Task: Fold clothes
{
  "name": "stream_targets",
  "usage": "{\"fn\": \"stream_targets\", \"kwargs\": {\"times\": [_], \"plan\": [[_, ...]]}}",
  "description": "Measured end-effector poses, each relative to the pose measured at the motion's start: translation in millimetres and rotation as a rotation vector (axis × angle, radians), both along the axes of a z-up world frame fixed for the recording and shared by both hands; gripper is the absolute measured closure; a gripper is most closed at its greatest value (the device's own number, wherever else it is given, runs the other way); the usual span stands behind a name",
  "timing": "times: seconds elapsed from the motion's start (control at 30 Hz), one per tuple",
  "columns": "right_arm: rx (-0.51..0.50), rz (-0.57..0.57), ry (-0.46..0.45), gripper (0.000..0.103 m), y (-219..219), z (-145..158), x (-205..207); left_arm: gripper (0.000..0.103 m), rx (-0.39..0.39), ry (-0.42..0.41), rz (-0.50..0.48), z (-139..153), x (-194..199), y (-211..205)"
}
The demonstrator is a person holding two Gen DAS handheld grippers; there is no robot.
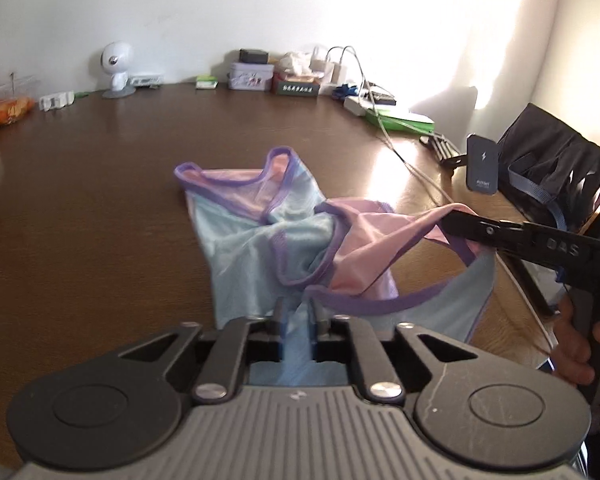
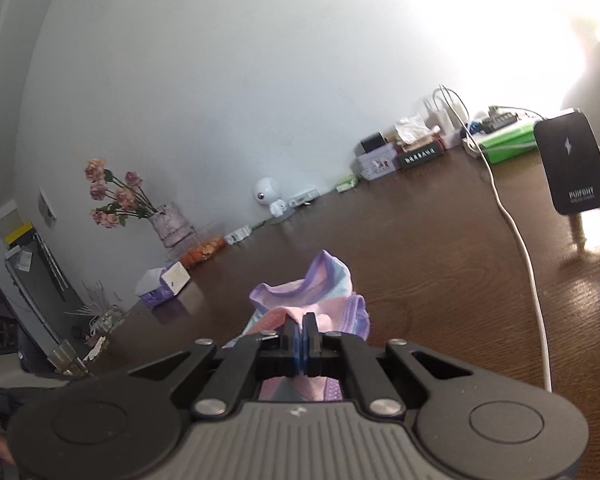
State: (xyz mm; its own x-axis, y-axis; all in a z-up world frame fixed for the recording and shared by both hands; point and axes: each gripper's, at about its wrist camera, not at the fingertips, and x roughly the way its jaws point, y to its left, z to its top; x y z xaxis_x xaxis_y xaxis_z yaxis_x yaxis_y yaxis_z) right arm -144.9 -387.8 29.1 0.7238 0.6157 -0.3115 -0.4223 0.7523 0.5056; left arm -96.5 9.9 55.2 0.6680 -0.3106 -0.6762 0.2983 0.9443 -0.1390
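A small tank top (image 1: 256,236), light blue and pink with purple trim, lies crumpled on the dark wooden table (image 1: 100,200). My left gripper (image 1: 298,312) is shut on its light blue fabric at the near end. My right gripper (image 1: 450,220) comes in from the right, shut on a pink part with purple trim, and lifts it off the table. In the right wrist view the right gripper (image 2: 302,324) is shut on pink and purple fabric, and the rest of the top (image 2: 320,284) lies just beyond the fingers.
A black charger stand (image 1: 482,168) and a black bag (image 1: 556,176) stand at the right. A white cable (image 2: 516,232) runs across the table. Boxes, a green pad (image 1: 400,120) and a small white robot figure (image 1: 116,68) line the back wall. A flower vase (image 2: 168,224) stands far left.
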Motion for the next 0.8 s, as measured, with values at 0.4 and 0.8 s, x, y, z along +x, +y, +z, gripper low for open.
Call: {"fn": "stream_targets", "kwargs": {"times": [0.4, 0.8], "plan": [[-0.188, -0.070, 0.094, 0.102, 8, -20, -27, 0.097, -0.086, -0.013, 0.019, -6, -39, 22], [-0.065, -0.006, -0.155, 0.102, 18, 36, -62, 0.059, -0.040, -0.173, -0.071, 17, -63, 12]]}}
